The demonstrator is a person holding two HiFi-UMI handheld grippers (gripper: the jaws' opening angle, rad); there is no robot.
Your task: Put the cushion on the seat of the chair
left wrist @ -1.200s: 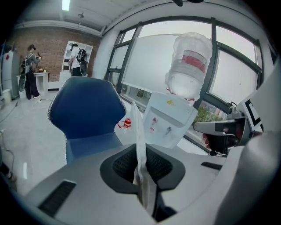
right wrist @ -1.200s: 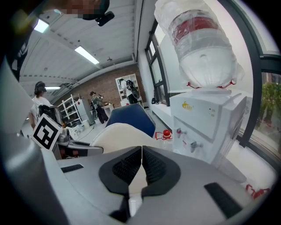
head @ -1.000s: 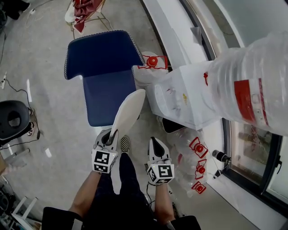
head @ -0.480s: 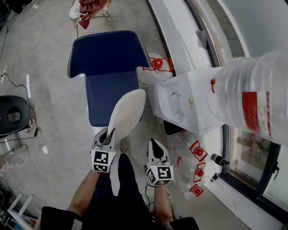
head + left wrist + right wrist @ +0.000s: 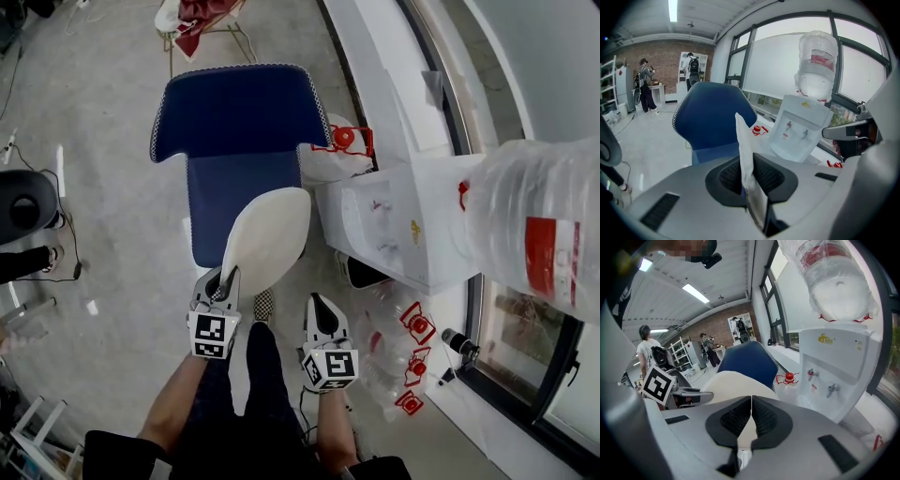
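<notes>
A blue chair (image 5: 236,131) stands ahead of me, its seat (image 5: 230,187) facing me. The white cushion (image 5: 267,239) hangs over the seat's front edge, held by its near rim. My left gripper (image 5: 224,278) is shut on that rim; in the left gripper view the cushion (image 5: 743,140) shows edge-on between the pads, with the chair (image 5: 710,117) behind. My right gripper (image 5: 316,303) is shut with nothing in it, just right of the cushion and apart from it. In the right gripper view the cushion (image 5: 729,380) lies left of the closed jaws (image 5: 751,414), before the chair (image 5: 751,362).
A white water dispenser (image 5: 403,220) with a large bottle (image 5: 534,234) stands right of the chair, against the window wall. Bottles with red caps (image 5: 414,328) lie on the floor at the right. A black round object (image 5: 23,202) sits at the left. People stand far back.
Both grippers and the cushion have moved forward toward the chair. The cushion now overlaps the seat's front and shows more of its broad face.
</notes>
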